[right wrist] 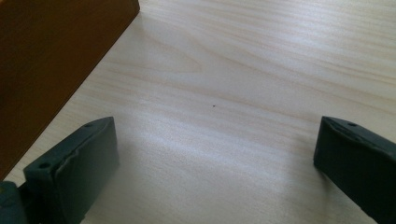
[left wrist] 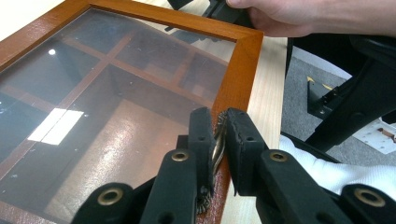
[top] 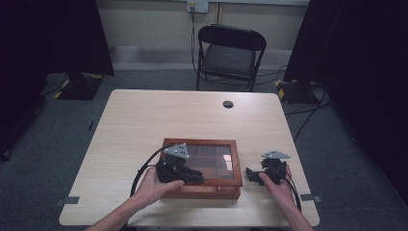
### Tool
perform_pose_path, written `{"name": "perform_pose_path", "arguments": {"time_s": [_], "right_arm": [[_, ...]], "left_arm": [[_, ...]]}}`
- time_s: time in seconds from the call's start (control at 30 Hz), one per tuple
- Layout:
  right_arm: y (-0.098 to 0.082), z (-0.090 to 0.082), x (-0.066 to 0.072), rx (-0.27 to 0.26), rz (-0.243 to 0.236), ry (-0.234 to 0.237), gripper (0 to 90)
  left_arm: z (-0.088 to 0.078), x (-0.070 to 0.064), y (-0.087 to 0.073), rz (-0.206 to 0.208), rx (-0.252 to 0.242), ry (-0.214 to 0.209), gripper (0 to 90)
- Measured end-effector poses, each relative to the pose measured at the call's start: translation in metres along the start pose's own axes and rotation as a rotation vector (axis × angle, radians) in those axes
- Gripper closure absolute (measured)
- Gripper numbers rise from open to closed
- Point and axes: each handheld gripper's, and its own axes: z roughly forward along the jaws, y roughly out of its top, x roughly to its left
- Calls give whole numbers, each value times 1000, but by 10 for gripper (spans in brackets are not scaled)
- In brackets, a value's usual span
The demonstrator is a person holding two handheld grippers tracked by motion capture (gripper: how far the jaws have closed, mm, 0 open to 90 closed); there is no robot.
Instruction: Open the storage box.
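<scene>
A brown wooden box (top: 199, 142) with a glass lid sits near the table's front edge; dividers show through the glass (left wrist: 116, 93). My left gripper (top: 198, 179) reaches over the lid's front frame (left wrist: 243, 60). Its jaws (left wrist: 219, 140) are shut on a small brass-coloured metal latch (left wrist: 217, 148) fixed to that front edge. My right gripper (top: 250, 174) rests on the table just right of the box, open, with bare tabletop between its jaws (right wrist: 215, 144). The box's side wall (right wrist: 46, 60) stands at that view's left.
The light wood table (top: 144, 120) has a round cable hole (top: 228, 104) at the back. A black chair (top: 231, 53) stands behind it. Black curtains hang on both sides, and cables lie on the grey floor at the right.
</scene>
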Motion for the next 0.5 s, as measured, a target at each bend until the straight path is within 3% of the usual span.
{"name": "perform_pose_path", "arguments": {"time_s": [0.5], "right_arm": [[0,0,0,0,1,1,0]], "left_arm": [[-4,0,4,-20,-15,3,807]]}}
